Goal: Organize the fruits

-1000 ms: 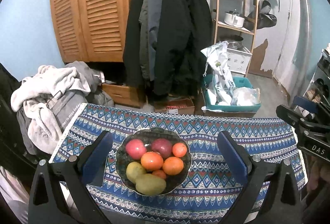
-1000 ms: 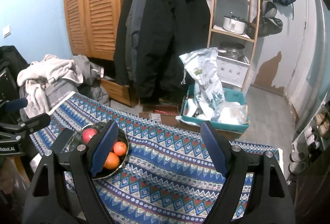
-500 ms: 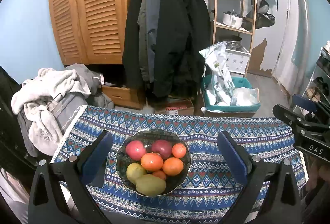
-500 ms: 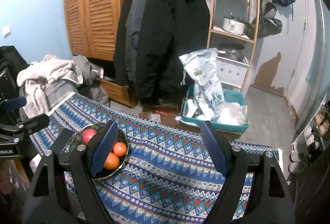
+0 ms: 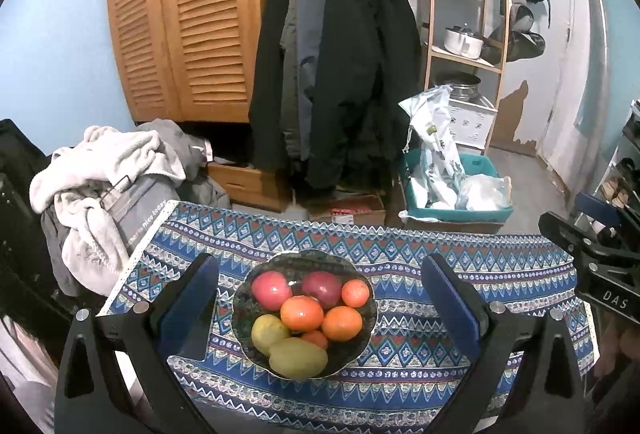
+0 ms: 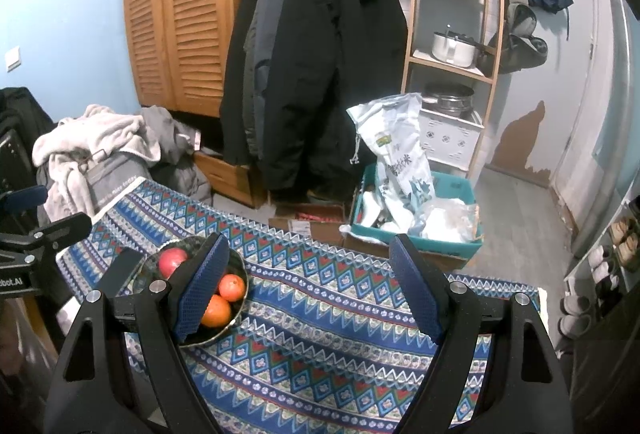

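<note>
The bowl (image 5: 240,304) sits on the cloth (image 5: 460,270) toward its left end, and all the fruit in view lies inside it: 2 red apples (image 5: 271,290) at 11 and 12 o'clock, 4 oranges (image 5: 301,313) through the centre and at 2 o'clock, 2 yellow-green mangoes (image 5: 298,358) at 6 and 8 o'clock. No loose fruit shows on the cloth in either view.

That fits 2 readings: a bowl gathered full, or a mixed bowl waiting to be sorted out by kind. The pictures do not settle which, so no move can be named with confidence.

The left gripper (image 5: 320,308) hovers low in front of the bowl, jaws spread wide and holding nothing, the bowl framed between them. The right gripper (image 6: 308,288) hangs further right, over bare cloth, jaws likewise released and empty; its left pad hides part of the bowl (image 6: 236,262).

The fruit is smooth and glossy: apples and oranges round and likely to roll, mangoes oblong and probably softer. They are piled touching, so lifting 1 could shift its neighbours. The bowl is dark, shallow, with a wavy rim. The cloth is woven, blue with zigzag bands, and lies flat. The pads are blue and textured.
</note>
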`<state>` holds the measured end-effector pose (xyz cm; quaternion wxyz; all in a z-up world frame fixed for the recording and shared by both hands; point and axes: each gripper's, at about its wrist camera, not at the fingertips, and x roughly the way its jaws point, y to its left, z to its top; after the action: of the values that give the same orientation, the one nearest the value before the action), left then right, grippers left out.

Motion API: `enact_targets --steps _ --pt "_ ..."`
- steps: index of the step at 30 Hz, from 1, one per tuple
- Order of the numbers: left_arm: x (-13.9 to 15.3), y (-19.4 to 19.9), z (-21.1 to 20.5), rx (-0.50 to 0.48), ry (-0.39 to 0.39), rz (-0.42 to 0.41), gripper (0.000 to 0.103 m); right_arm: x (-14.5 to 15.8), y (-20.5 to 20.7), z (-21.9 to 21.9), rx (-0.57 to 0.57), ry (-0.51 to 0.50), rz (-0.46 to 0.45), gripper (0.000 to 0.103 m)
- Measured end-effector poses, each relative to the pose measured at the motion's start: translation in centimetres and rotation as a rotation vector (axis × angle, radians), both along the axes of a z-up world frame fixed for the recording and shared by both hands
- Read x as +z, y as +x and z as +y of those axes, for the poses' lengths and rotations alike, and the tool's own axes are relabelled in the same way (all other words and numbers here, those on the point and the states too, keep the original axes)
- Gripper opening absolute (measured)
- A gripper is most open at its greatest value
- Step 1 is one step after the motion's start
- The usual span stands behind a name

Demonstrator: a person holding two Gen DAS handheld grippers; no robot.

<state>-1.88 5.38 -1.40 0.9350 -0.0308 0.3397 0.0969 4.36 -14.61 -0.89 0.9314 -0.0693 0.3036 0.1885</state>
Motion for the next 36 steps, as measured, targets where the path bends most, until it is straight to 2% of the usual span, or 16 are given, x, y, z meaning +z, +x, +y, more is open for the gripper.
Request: enact_targets --steps 36 --pt "-0.03 0.02 -0.33 0.005 0.025 0.016 0.102 0.05 0.13 -0.16 0.003 -0.007 0.001 0.081"
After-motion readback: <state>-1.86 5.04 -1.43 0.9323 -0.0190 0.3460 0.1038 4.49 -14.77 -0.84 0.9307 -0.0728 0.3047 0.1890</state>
